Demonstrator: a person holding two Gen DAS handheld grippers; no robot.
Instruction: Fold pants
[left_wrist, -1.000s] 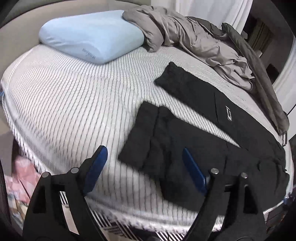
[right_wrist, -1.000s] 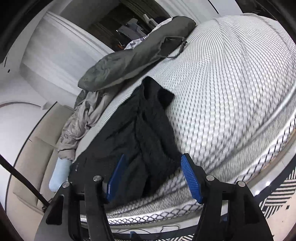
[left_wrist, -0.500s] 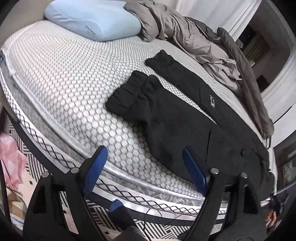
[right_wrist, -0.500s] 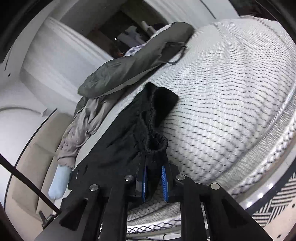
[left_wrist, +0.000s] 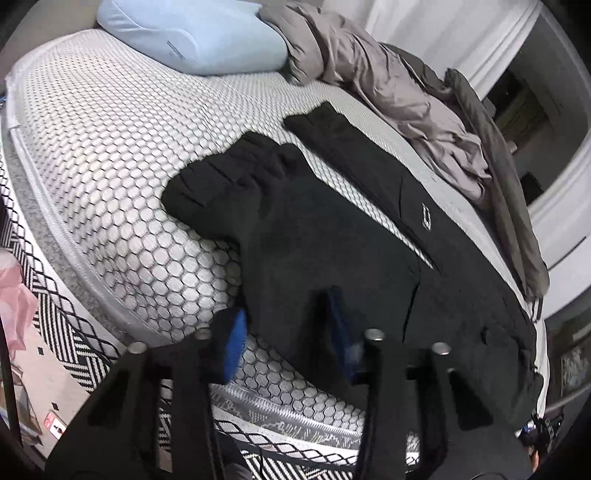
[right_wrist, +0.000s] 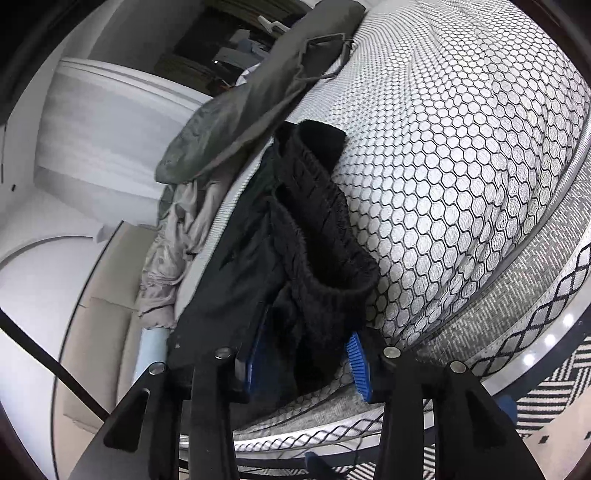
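Both pairs of jaws straddle black cloth: the left gripper (left_wrist: 288, 325) is closing, its blue pads either side of the near edge of the pants (left_wrist: 332, 236) without clearly pressing it, while the right gripper (right_wrist: 306, 362) is opening, its pads spread around the bunched elastic waistband with cloth between them but no firm pinch. Those pants lie on the bed (left_wrist: 110, 147), on its honeycomb-patterned mattress, close to the near edge. From the left wrist view the legs show: two separate legs run away from the camera toward the upper left, cuffs toward the light blue pillow (left_wrist: 199, 37), the nearer leg wide and rumpled, the farther one narrow and bearing a small white logo. Their long axis runs diagonally from the waist at lower right to the cuffs at upper left. From the right wrist view the legs are hidden; only the ribbed waistband shows, standing up in a fold just beyond the pads. A grey blanket (left_wrist: 388, 92) lies heaped beside the far leg, and the right wrist view shows a dark grey bag (right_wrist: 251, 99) on the bed beyond the waistband.
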